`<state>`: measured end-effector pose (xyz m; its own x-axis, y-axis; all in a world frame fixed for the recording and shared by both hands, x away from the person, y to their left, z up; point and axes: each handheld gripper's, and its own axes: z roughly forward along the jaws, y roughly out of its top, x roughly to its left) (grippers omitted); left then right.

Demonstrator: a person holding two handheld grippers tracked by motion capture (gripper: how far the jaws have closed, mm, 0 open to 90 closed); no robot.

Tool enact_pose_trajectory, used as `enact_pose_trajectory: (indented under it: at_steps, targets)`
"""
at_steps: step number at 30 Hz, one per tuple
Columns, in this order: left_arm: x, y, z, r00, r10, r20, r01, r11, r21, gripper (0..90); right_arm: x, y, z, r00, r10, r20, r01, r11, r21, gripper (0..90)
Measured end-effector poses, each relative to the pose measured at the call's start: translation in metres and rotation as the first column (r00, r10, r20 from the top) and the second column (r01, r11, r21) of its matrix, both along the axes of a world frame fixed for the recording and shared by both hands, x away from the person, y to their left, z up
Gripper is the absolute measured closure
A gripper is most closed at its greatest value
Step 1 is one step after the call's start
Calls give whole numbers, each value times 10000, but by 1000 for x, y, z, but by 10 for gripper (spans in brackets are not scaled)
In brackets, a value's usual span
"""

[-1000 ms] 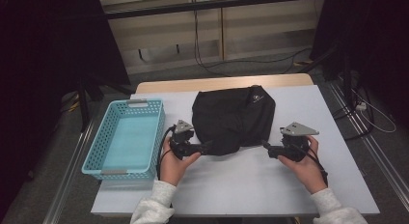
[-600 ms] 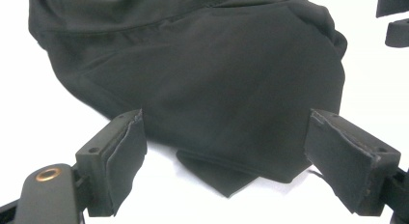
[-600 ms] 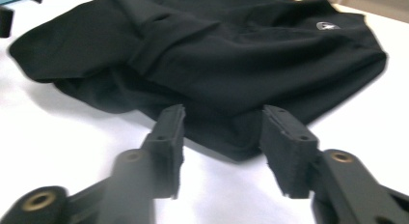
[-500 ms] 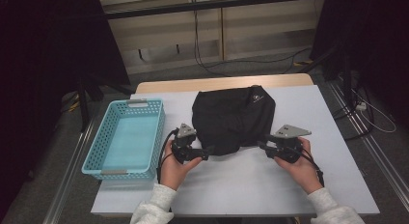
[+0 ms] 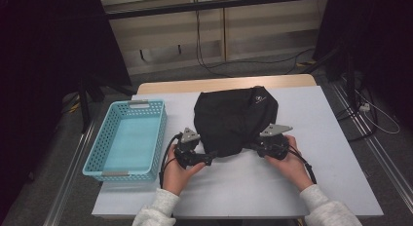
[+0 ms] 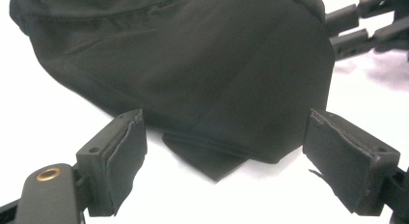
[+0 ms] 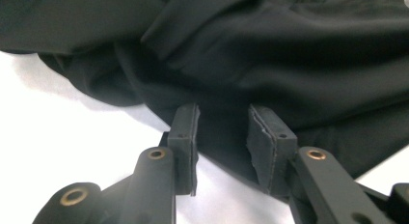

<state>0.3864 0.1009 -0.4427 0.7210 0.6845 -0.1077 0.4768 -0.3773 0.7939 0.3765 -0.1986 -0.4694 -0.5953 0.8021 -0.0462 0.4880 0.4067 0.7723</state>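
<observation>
Right claw [image 7: 222,137] sits at the black bag's [image 5: 234,121] near edge, jaws just closing in around the hem, a gap between them. Left claw [image 6: 224,151] gapes wide, bag just ahead of it. Can't tell if the right pads actually pinch fabric. Bag's limp, creased, mid-tabletop [image 5: 311,187].

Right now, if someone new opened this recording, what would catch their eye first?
The black garment, bunched in a dark heap at the middle of the white table, draws the eye first. Both claws sit at its near edge: the left claw stands wide open before a fabric corner, while the right claw has just been closing, with the hem between its pads. A turquoise basket stands at the table's left.
</observation>
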Motion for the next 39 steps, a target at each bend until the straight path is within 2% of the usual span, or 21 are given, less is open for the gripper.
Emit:
enact_pose_trajectory:
  at_steps: [2,5,6,7,10,11,12,14,16,20,25,26,28,30,33,35,37,39]
  targets:
    - [-1,1,0,10000,38,2,-38,10000,-11,156,0,2,1,10000,53,-42,-54,10000,-76,701]
    - [-2,2,0,9999,101,27,-101,9999,-33,156,2,4,0,9999,135,-68,-135,9999,-36,838]
    - [-3,4,0,10000,27,38,-28,9999,117,156,2,4,0,9997,211,-76,-211,9998,-59,899]
    - [-3,3,0,10000,76,32,-77,10000,55,156,3,4,0,9997,208,-82,-209,9998,-38,900]
    - [-5,2,2,9999,113,10,-113,9998,-154,156,4,2,0,9999,84,-103,-82,9998,166,900]
    - [-5,3,3,10000,45,48,-45,9999,-94,156,4,0,1,10000,3,-45,-2,9998,202,900]
    - [-5,3,4,10000,52,59,-51,9998,-175,155,4,-2,2,9999,2,-104,3,9990,445,900]
    - [-5,2,4,9999,7,112,-6,9999,-145,155,0,-6,9,10000,-61,65,57,9984,564,900]
    - [-6,1,2,10000,21,3,-20,9997,-231,155,-5,-12,18,9998,-10,215,-6,9973,728,900]
    - [-5,-2,0,9999,-164,-22,164,9999,36,156,-17,-27,25,9993,-186,315,161,9969,772,900]
    - [-5,-6,2,9999,-163,-2,163,9999,-43,156,-24,-35,25,9982,-246,550,198,9960,874,900]
    - [-5,-7,2,9998,-215,47,215,9998,-8,156,-24,-34,24,9984,-173,540,121,9954,949,900]
    - [-5,-8,3,9998,-196,5,196,9998,-51,155,-23,-28,21,9991,75,424,-110,9966,822,764]
    - [-5,-8,2,9997,-230,-46,230,9997,13,155,-20,-19,17,9987,346,378,-370,9972,650,718]
    - [-4,-7,-1,9997,-229,-125,230,9997,85,154,-15,-4,13,9972,721,187,-730,9959,536,528]
    - [-4,-6,-2,9997,-175,-152,176,9998,57,154,-12,4,11,9956,916,184,-923,9949,418,534]
    - [-5,-3,-2,9997,-144,-176,146,9998,102,154,-9,8,9,9962,842,232,-850,9958,329,561]
    - [-5,-2,-1,9998,-104,-140,105,9999,91,154,-7,11,5,9966,808,142,-810,9966,120,684]
